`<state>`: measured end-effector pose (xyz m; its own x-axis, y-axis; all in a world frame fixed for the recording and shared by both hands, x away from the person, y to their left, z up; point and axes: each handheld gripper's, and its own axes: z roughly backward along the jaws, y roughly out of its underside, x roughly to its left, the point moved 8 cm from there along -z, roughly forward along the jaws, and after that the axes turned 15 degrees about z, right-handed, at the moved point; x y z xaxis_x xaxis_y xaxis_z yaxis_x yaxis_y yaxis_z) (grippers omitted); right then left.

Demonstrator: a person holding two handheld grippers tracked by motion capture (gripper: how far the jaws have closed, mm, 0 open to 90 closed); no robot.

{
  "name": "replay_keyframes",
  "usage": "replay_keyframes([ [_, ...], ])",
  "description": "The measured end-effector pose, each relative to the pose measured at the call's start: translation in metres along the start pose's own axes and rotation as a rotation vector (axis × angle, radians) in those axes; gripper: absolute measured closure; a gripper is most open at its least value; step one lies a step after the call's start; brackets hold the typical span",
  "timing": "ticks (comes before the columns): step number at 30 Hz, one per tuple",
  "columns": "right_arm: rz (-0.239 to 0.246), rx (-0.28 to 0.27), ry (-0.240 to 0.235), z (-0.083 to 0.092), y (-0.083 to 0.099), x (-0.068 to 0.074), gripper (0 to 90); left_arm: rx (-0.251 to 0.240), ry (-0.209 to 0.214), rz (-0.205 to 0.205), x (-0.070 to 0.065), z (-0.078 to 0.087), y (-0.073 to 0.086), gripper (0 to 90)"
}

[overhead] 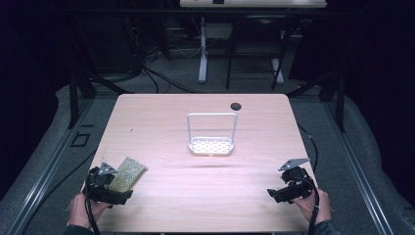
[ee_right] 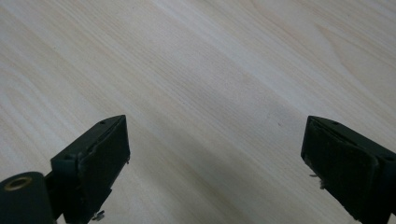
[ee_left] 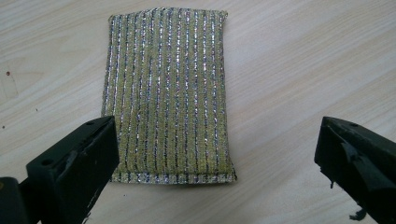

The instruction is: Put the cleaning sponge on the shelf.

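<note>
A yellow scouring pad with silver stripes (overhead: 127,174) (ee_left: 169,95) lies flat on the wooden table near its front left corner. My left gripper (overhead: 108,188) (ee_left: 217,154) hovers over the pad's near end, open, with the jaws wide apart and the pad's near edge between them. My right gripper (overhead: 286,192) (ee_right: 215,158) is open at the front right above bare wood, holding nothing. A white sponge holder (overhead: 212,134) with a perforated base and a tall wire frame stands in the middle of the table.
The light wooden table (overhead: 205,196) has a black round cap (overhead: 236,105) near its far edge. Beyond it stand dark frame legs and another desk (overhead: 252,4) on a grey floor. Cables trail from both grippers.
</note>
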<state>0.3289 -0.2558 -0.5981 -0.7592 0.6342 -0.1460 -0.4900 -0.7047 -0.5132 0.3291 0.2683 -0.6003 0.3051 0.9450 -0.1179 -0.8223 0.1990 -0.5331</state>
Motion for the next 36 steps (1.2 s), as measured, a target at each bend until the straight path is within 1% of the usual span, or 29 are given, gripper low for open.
replay_keyframes([
  [3,0.018,-0.006,0.003,0.0,-0.002,0.001,7.9,0.009,-0.002,0.002,0.003,-0.003,0.002,0.0],
  [5,0.021,-0.005,0.002,0.001,-0.003,0.002,8.2,0.009,-0.011,0.016,0.005,-0.004,0.002,0.0],
  [6,0.023,-0.011,-0.002,0.002,-0.004,0.002,8.4,0.017,-0.008,0.02,0.006,-0.004,0.003,0.0],
  [7,0.023,-0.009,-0.002,0.002,-0.005,0.003,8.8,0.013,-0.014,0.025,0.007,-0.005,0.002,0.0],
  [8,0.03,-0.006,-0.007,0.001,-0.005,0.004,8.8,0.021,-0.012,0.028,0.008,-0.005,0.003,0.0],
  [9,0.025,-0.007,-0.012,0.001,-0.006,0.006,8.9,0.023,-0.012,0.025,0.009,-0.007,0.002,0.0],
  [10,0.034,-0.002,-0.014,-0.001,-0.005,0.006,9.0,0.023,-0.014,0.026,0.01,-0.008,0.002,0.0],
  [11,0.028,0.006,-0.022,-0.002,-0.005,0.007,9.0,0.021,-0.015,0.025,0.01,-0.009,0.001,0.0],
  [12,0.043,0.016,-0.026,-0.003,-0.005,0.008,9.1,0.024,-0.017,0.025,0.011,-0.011,0.001,0.0],
  [14,0.052,0.016,-0.031,-0.004,-0.005,0.009,9.4,0.041,-0.028,0.026,0.013,-0.017,0.001,0.0],
  [15,0.052,0.016,-0.031,-0.004,-0.005,0.009,9.4,0.041,-0.028,0.026,0.013,-0.017,0.001,0.0],
  [18,0.055,0.018,-0.041,-0.004,-0.005,0.011,9.7,0.053,-0.04,0.043,0.015,-0.02,0.001,0.0],
  [19,0.057,0.018,-0.044,-0.005,-0.005,0.012,9.7,0.049,-0.044,0.045,0.017,-0.021,0.0,0.0],
  [20,0.051,0.012,-0.07,-0.005,-0.006,0.014,9.6,0.046,-0.04,0.049,0.018,-0.021,0.0,0.0],
  [21,0.051,0.012,-0.07,-0.005,-0.006,0.014,9.6,0.042,-0.04,0.063,0.019,-0.022,0.0,0.0],
  [22,0.06,0.012,-0.068,-0.006,-0.006,0.014,9.6,0.044,-0.042,0.063,0.022,-0.022,0.0,0.0],
  [23,0.063,0.012,-0.068,-0.005,-0.006,0.014,9.6,0.03,-0.037,0.084,0.024,-0.022,-0.001,0.0],
  [27,0.066,0.006,-0.066,-0.004,-0.007,0.014,9.6,0.02,-0.031,0.099,0.025,-0.023,-0.001,0.0],
  [29,0.06,0.0,-0.07,-0.004,-0.009,0.016,9.7,0.03,-0.026,0.091,0.026,-0.024,-0.001,0.0],
  [31,0.075,0.005,-0.068,-0.004,-0.01,0.017,9.6,0.032,-0.016,0.099,0.026,-0.026,-0.001,0.0],
  [32,0.075,0.005,-0.068,-0.004,-0.01,0.017,9.6,0.03,-0.022,0.102,0.027,-0.027,0.0,0.0],
  [34,0.08,0.01,-0.071,-0.005,-0.01,0.017,9.4,0.036,-0.018,0.102,0.028,-0.028,0.0,0.0],
  [35,0.084,0.013,-0.068,-0.005,-0.009,0.017,9.3,0.039,-0.018,0.111,0.028,-0.028,0.0,0.0],
  [36,0.084,0.014,-0.066,-0.005,-0.009,0.017,9.2,0.036,-0.02,0.106,0.029,-0.029,0.001,0.0],
])
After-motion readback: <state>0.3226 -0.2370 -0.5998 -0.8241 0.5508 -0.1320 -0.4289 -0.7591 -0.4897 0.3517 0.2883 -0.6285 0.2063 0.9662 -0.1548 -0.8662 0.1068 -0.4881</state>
